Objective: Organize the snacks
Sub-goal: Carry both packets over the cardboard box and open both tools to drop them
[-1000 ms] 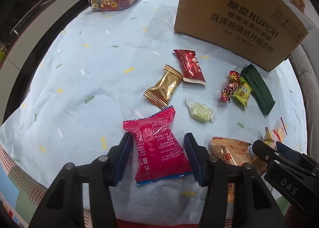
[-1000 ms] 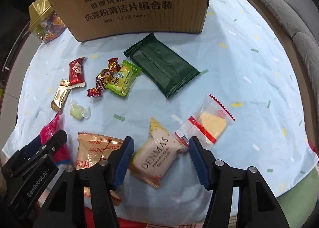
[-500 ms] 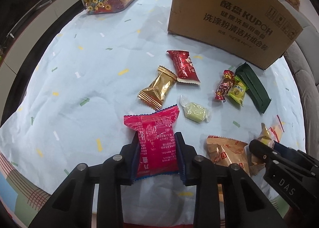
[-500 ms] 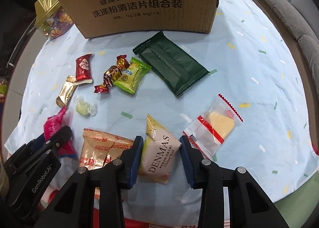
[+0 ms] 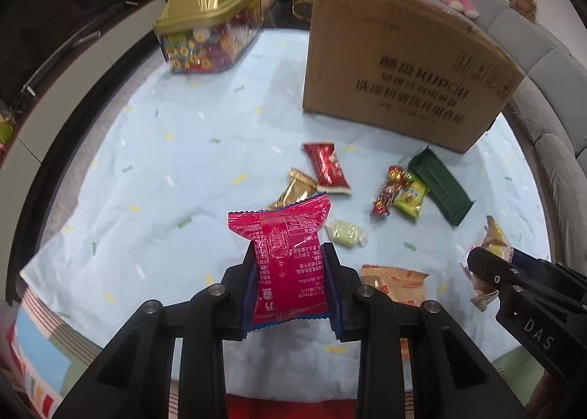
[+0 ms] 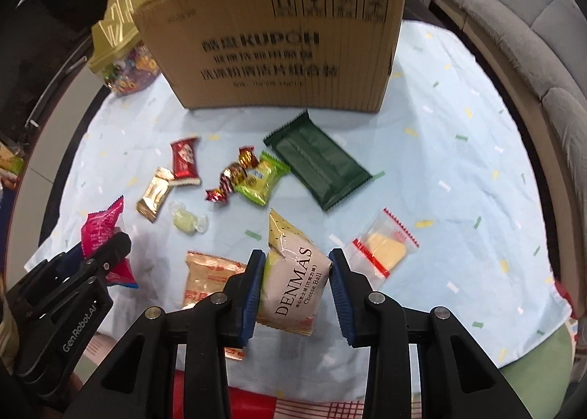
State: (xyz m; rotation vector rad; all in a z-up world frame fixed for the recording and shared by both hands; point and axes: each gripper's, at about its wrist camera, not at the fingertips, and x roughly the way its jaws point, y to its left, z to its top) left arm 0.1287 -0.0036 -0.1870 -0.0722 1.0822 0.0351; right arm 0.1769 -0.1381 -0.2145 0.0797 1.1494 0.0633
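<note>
A cardboard box (image 6: 273, 48) printed "KUPOH" stands upright toward the far edge of the table (image 6: 458, 147), which carries a pale blue cloth with confetti marks. A clear candy container with a gold lid (image 5: 209, 21) stands near the far left corner. Loose items lie between the box and the near edge: a dark green flat packet (image 6: 317, 162) just in front of the box, a lime-green packet (image 6: 261, 180) touching a red-gold twisted candy (image 6: 229, 177), a red wrapper (image 6: 185, 162) beside a gold wrapper (image 6: 154, 195), a pale green wrapped candy (image 6: 187, 222), an orange packet (image 6: 207, 277) near the near edge, and a clear pouch with a red stripe and a yellow piece inside (image 6: 383, 252) toward the right. A grey sofa (image 6: 532, 26) curves along the right side of the table.

The magenta snack packet (image 5: 288, 257) is glossy, with crimped ends and white printed text. The left hand-held gripper (image 5: 291, 287) is clenched on its sides; the upper end projects beyond the fingertips, clear of the cloth.

The cream packet marked "DENMAS Cheese Ball" (image 6: 293, 276) has a dotted yellow upper corner. The right hand-held gripper (image 6: 297, 285) grasps it between both blue pads, above the near edge of the table, between the orange packet and the clear pouch.
</note>
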